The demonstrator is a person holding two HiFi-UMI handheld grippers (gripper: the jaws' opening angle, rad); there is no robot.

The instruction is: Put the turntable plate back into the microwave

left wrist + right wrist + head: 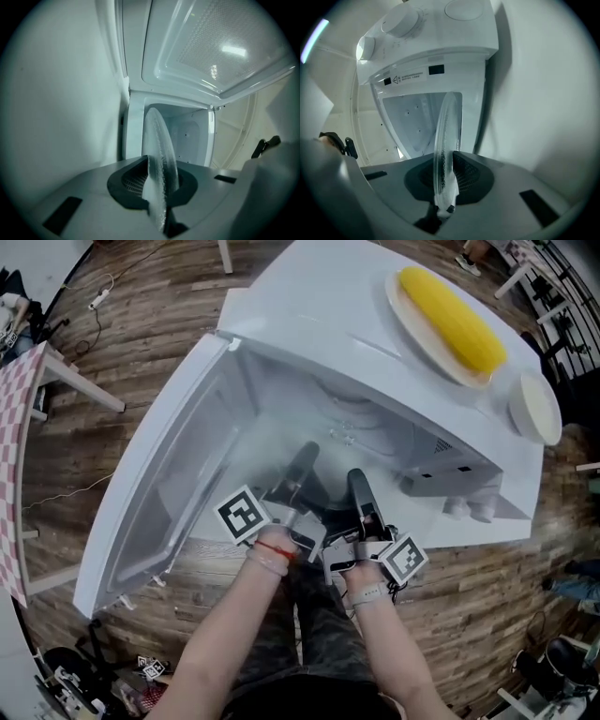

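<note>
Left gripper (302, 463) and right gripper (357, 482) both pinch the plate (159, 154) by its near edge; the microwave (309, 296) opens straight ahead.

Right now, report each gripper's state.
Left gripper: shut on the turntable plate rim.
Right gripper: shut on the same turntable plate.

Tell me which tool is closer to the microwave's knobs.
Right. Both grip the glass plate; the right tool is on the side of the knobs, the left tool farther off, toward the open door.
</note>
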